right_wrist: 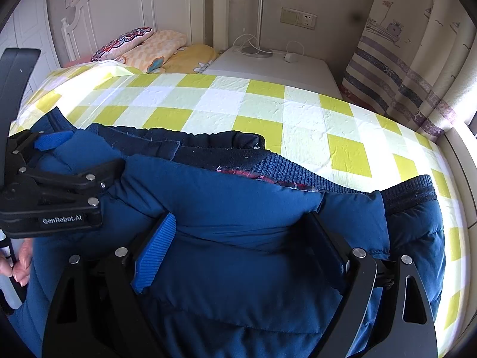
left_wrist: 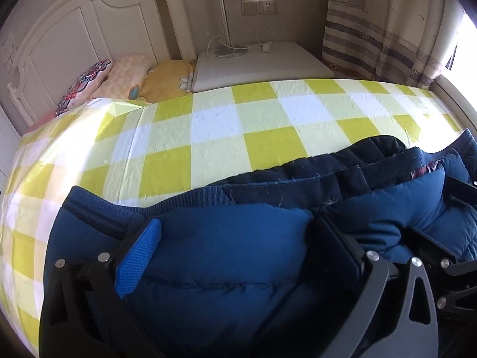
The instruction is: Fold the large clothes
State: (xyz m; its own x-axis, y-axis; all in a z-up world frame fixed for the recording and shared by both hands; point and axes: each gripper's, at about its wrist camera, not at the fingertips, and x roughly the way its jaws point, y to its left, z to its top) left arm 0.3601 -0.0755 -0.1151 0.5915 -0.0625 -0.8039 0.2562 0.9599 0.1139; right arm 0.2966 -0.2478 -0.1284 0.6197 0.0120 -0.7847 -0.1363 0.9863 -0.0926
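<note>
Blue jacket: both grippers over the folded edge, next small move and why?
Probably lift both grippers clear. The blue jacket already lies doubled on the checked sheet, and the left gripper and right gripper stand wide around padding without pinching it.

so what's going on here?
A person is folding a blue puffer jacket on a bed with a yellow checked sheet, one set of tongs in each hand. Both the left tongs and the right tongs sit side by side, spread wide, with puffy jacket fabric bulging between the fingers. Whether either is actually gripping is unclear.
</note>
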